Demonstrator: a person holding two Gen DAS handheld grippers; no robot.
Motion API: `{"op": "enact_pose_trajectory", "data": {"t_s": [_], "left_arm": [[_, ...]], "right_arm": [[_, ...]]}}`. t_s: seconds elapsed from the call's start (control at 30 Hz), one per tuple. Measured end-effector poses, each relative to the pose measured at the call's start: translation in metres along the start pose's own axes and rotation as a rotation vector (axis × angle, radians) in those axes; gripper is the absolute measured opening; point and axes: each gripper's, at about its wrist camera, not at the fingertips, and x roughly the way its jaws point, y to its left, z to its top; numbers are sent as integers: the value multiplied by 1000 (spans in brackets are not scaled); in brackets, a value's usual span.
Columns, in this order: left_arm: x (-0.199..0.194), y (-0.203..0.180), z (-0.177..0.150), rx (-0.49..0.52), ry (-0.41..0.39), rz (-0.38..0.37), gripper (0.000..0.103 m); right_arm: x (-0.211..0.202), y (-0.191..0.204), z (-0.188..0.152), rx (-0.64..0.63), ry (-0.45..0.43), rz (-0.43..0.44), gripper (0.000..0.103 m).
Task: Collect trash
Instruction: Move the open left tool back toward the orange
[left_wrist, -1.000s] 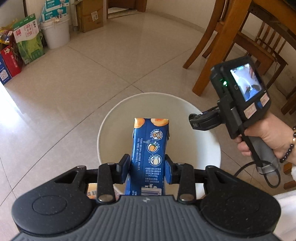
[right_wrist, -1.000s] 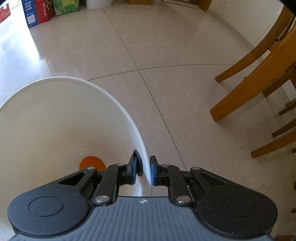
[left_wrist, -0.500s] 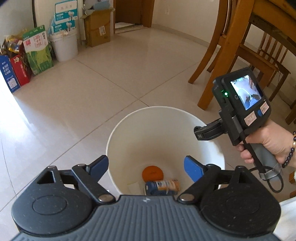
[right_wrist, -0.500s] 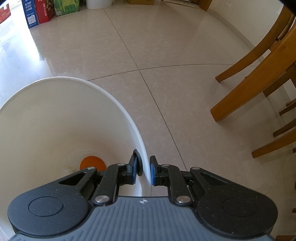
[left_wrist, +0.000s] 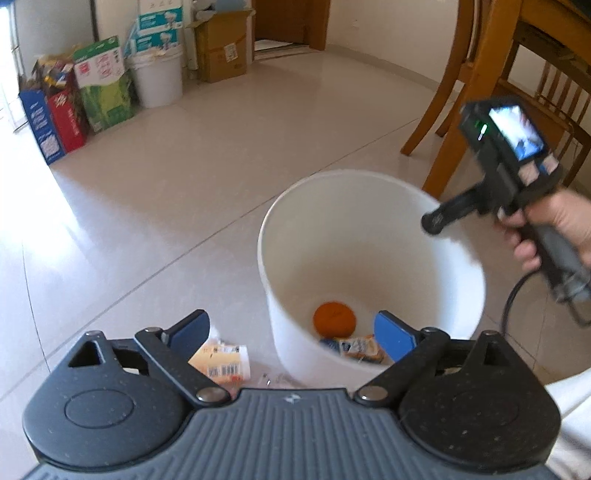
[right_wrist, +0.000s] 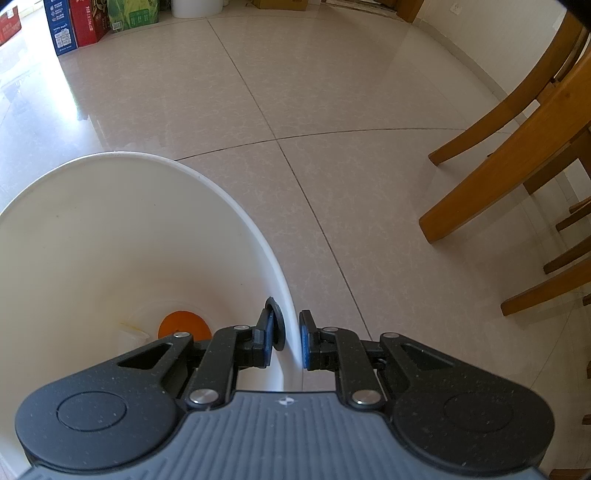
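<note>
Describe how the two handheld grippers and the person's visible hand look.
Both the left gripper and the right gripper are speckled black, with ribbed grey bodies, silver pivot screws and blue finger pads. From the left wrist view, the right unit carries a lit screen, green light and black cable; the hand is bare.

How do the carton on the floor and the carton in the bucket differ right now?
The yellow carton lies outside the white bucket, on the tile beside its base; the blue carton lies inside, at the bottom, next to an orange disc. The yellow carton shows a barcode face, while the blue carton is blurred and partly hidden by the left gripper. Both lie flat, and neither is gripped.
</note>
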Motion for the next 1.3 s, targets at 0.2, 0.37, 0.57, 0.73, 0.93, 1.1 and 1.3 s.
{"op": "enact_pose_trajectory", "data": {"t_s": [0.2,0.37,0.57,0.73,0.93,1.1,1.3], "left_arm": [[13,16,-47,-80,-4,42,97],[34,32,-82,-177,83,70,98],[60,46,-127,-264,121,128,98],[81,48,-159,-277,165,170,98],[103,41,-198,-332,180,196,98],[124,28,-225,-328,172,249,97],[144,25,-246,-391,166,297,90]], "right_arm": [[-1,1,0,0,-2,-3,18],[-2,2,-1,-5,-4,-6,18],[-3,4,-1,-4,-6,-12,18],[-3,6,0,-3,-6,-19,18],[-3,6,0,-9,-9,-20,18],[-3,6,0,-10,-10,-24,19],[-4,8,-2,-13,-13,-27,19]]}}
